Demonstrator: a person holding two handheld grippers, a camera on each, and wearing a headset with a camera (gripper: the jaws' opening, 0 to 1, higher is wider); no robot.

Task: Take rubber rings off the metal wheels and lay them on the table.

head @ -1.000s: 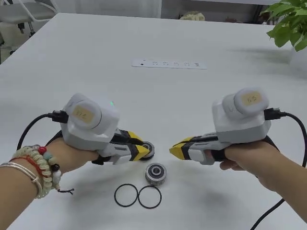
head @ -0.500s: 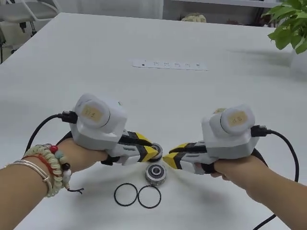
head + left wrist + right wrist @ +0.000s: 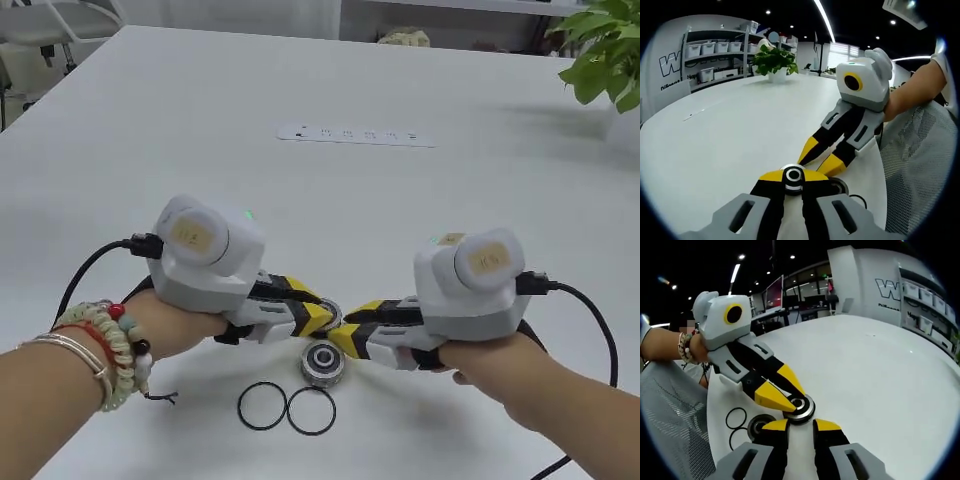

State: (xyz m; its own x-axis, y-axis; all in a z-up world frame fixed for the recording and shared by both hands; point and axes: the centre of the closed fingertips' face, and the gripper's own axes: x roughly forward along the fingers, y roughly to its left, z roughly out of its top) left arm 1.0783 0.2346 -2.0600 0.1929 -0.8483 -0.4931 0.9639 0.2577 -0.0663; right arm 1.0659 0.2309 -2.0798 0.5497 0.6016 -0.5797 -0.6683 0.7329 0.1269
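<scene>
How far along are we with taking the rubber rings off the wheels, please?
Done: two rubber rings lie on the table. In hand: the left gripper clamps a wheel, the right gripper at its rim. Left: that ring, maybe the second wheel.

A large letter W (image 3: 668, 63) stands on the wall (image 3: 655, 85) by the shelves in the left gripper view, and the smaller print (image 3: 671, 85) beneath it is too small to read. The right gripper view shows a large W (image 3: 887, 289) on its wall too. In the head view, the round label (image 3: 190, 233) atop the left gripper (image 3: 322, 318) and the round label (image 3: 487, 260) atop the right gripper (image 3: 345, 337) bear orange marks too blurred to read.
</scene>
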